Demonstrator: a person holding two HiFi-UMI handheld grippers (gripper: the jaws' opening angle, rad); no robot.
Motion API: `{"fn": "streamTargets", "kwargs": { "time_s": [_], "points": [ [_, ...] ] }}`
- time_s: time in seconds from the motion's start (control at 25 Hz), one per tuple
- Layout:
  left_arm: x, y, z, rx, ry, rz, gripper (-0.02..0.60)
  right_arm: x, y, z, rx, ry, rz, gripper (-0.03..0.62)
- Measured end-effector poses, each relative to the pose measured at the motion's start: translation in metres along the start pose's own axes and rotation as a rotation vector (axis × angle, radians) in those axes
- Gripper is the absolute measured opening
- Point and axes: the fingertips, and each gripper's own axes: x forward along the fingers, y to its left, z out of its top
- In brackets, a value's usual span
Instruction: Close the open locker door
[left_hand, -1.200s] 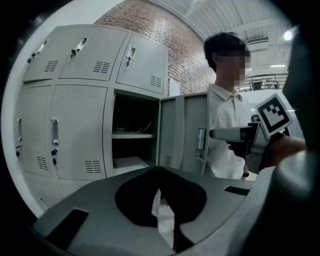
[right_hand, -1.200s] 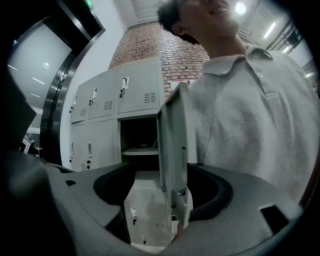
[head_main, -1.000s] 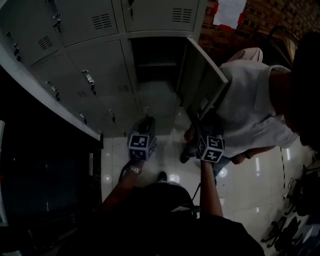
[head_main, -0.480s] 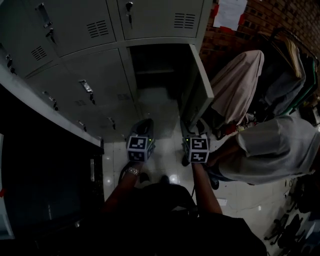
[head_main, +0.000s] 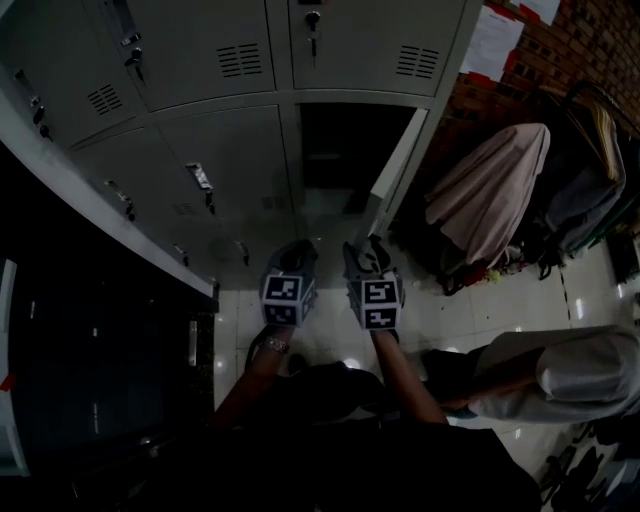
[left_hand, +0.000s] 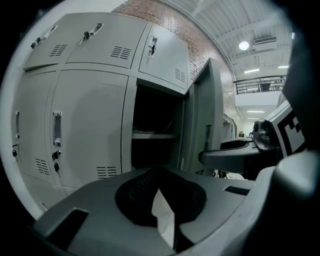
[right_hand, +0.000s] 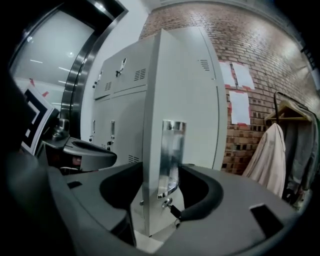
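The grey open locker door (head_main: 398, 170) stands out edge-on from the dark locker opening (head_main: 345, 150). My right gripper (head_main: 363, 252) is at the door's free edge. In the right gripper view the door (right_hand: 182, 95) and its shiny handle (right_hand: 171, 155) stand between the jaws of the right gripper (right_hand: 167, 175). The jaws are closing, and a thin gap still shows beside the handle. A key hangs under the handle. My left gripper (head_main: 293, 252) hovers to the left before the closed lockers, shut and empty (left_hand: 160, 170). It sees the door (left_hand: 202, 125) from its inner side.
Closed grey lockers (head_main: 215, 160) fill the wall to the left and above. A beige garment (head_main: 490, 190) hangs on a rack by the brick wall on the right. A person in a white top (head_main: 560, 375) bends at the lower right. A dark cabinet (head_main: 100, 340) stands to the left.
My right gripper has come left onto the door's edge and its jaws have narrowed around it. The person in white has moved away from the door to the lower right.
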Motion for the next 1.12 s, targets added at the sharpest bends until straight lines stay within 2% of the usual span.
{"fn": "streamTargets", "kwargs": {
  "time_s": [0.04, 0.12, 0.28, 0.48, 0.68, 0.88, 1.04, 1.12],
  "points": [
    [0.0, 0.004, 0.001, 0.002, -0.001, 0.005, -0.005, 0.005, 0.007, 0.003, -0.012, 0.001, 0.021, 0.225],
    [0.0, 0.011, 0.002, 0.003, -0.002, 0.013, -0.005, 0.017, 0.018, 0.009, -0.032, -0.004, 0.061, 0.181],
    [-0.002, 0.025, 0.003, -0.025, 0.003, 0.021, -0.005, 0.045, 0.035, 0.019, -0.036, -0.01, 0.132, 0.178],
    [-0.005, 0.049, 0.0, -0.025, -0.008, 0.073, -0.005, 0.077, 0.049, 0.033, -0.048, -0.006, 0.207, 0.149],
    [-0.012, 0.067, -0.002, -0.029, 0.0, 0.107, -0.005, 0.105, 0.052, 0.047, -0.017, -0.021, 0.257, 0.14],
    [-0.019, 0.083, -0.001, -0.029, -0.009, 0.134, -0.005, 0.124, 0.052, 0.055, -0.022, -0.014, 0.252, 0.14],
    [-0.025, 0.09, 0.002, -0.02, -0.004, 0.146, -0.005, 0.128, 0.045, 0.075, 0.049, -0.084, 0.262, 0.13],
    [-0.026, 0.094, 0.0, -0.022, -0.008, 0.15, -0.005, 0.13, 0.034, 0.082, 0.075, -0.105, 0.22, 0.088]
  ]
}}
